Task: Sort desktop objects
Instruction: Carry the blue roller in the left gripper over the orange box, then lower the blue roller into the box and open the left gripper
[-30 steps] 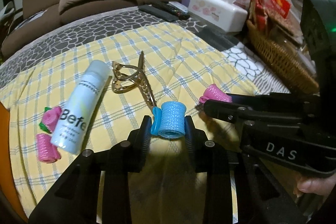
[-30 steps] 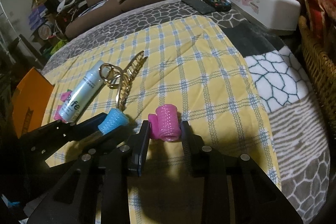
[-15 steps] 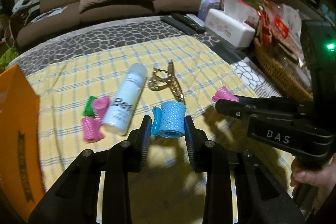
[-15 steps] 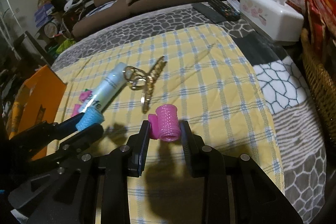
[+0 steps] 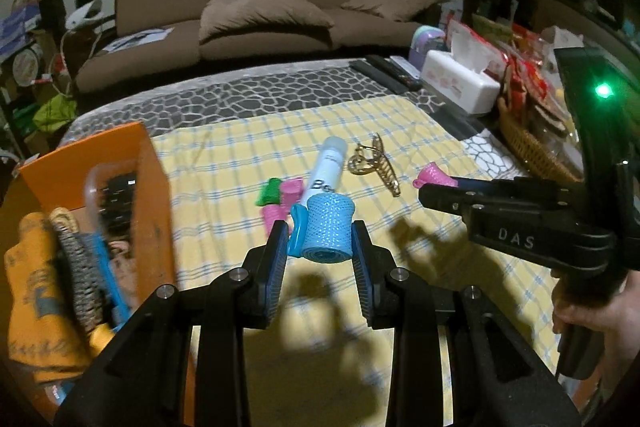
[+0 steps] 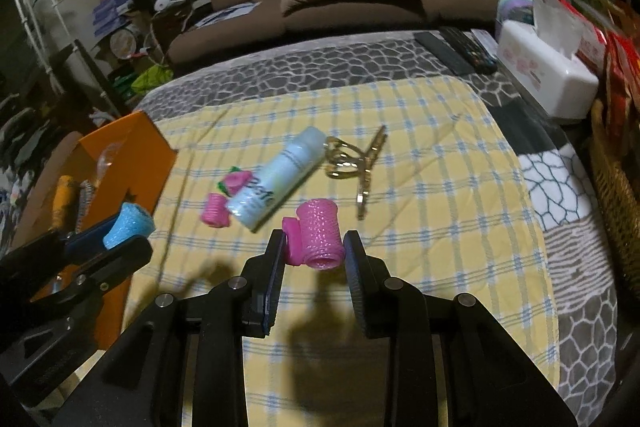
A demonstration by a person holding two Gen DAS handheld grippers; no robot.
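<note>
My left gripper [image 5: 320, 241] is shut on a blue hair roller [image 5: 326, 233], held above the yellow checked cloth [image 5: 248, 163], right of the orange box [image 5: 100, 163]. My right gripper [image 6: 314, 247] is shut on a pink hair roller [image 6: 320, 239], also lifted. On the cloth lie a white spray bottle [image 6: 276, 179], a gold claw clip [image 6: 352, 159], pink rollers [image 6: 216, 211] and a green one [image 5: 269, 191]. The left gripper and its blue roller [image 6: 128, 225] show at the left of the right wrist view; the right gripper's pink roller [image 5: 434, 177] shows in the left wrist view.
The orange box holds a brush [image 5: 112, 199] and other items. A white tissue box [image 6: 548, 75], remote controls [image 6: 460, 49] and a wicker basket [image 5: 528, 147] stand at the right. A brown sofa [image 5: 256, 11] is behind.
Both grippers have risen and swung left with their rollers. The orange box has come into view beside the left gripper.
</note>
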